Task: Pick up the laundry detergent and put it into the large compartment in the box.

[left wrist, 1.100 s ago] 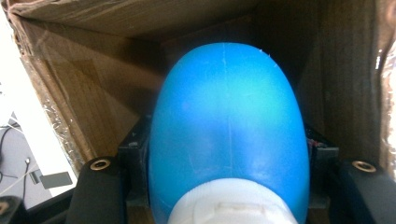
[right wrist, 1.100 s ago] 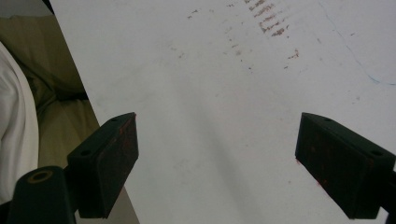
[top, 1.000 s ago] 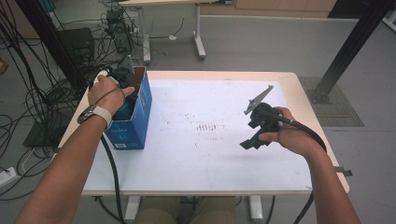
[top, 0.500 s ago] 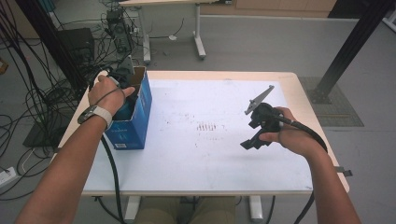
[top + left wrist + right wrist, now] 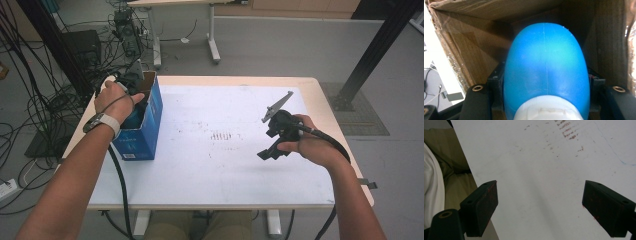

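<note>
A smooth blue rounded object [image 5: 546, 62] with a white end [image 5: 546, 110] sits between the jaws of my left gripper [image 5: 546, 92], which is shut on it. Brown cardboard walls [image 5: 474, 50] surround it. In the high view my left gripper [image 5: 132, 87] reaches down into an open blue cardboard box [image 5: 145, 137] at the table's left edge. My right gripper [image 5: 272, 150] hovers over the right part of the white table [image 5: 210, 170]. In its own view the right gripper [image 5: 540, 205] is open, with bare tabletop between its pads [image 5: 485, 207].
Faint reddish-brown marks [image 5: 222, 135] stain the table's middle. A black post [image 5: 372, 50] stands beyond the right corner. Cables and equipment [image 5: 75, 55] crowd the floor to the left. The table's near edge [image 5: 477, 185] runs beside my right gripper.
</note>
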### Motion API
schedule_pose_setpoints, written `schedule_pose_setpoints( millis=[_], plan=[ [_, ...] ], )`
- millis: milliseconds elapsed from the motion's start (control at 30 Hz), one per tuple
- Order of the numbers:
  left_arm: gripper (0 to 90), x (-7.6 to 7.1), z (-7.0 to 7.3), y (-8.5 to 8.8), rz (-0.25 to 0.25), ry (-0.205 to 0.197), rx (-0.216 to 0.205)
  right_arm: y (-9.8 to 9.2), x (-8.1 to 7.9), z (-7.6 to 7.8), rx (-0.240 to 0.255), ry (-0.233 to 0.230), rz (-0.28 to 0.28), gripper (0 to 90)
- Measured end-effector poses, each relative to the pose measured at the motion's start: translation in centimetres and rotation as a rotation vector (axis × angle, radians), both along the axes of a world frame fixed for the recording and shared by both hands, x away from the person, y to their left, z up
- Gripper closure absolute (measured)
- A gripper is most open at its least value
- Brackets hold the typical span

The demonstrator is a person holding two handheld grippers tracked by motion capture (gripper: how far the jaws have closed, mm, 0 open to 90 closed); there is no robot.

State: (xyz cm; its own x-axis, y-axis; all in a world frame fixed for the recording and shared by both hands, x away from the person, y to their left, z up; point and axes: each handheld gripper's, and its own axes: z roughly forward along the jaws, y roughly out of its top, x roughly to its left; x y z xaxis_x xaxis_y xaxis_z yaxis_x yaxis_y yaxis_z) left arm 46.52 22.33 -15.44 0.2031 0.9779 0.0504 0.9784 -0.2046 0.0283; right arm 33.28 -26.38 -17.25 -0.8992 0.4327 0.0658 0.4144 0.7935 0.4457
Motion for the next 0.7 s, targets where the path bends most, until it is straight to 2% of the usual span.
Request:
schedule_pose_setpoints(
  millis=[700],
  plan=[
    [37.1,-0.11,-0.04,0.23,-0.009,-0.011,-0.010,-0.01,0.12,0.17,-0.007,0.002,-0.007,13.3]
  ],
)
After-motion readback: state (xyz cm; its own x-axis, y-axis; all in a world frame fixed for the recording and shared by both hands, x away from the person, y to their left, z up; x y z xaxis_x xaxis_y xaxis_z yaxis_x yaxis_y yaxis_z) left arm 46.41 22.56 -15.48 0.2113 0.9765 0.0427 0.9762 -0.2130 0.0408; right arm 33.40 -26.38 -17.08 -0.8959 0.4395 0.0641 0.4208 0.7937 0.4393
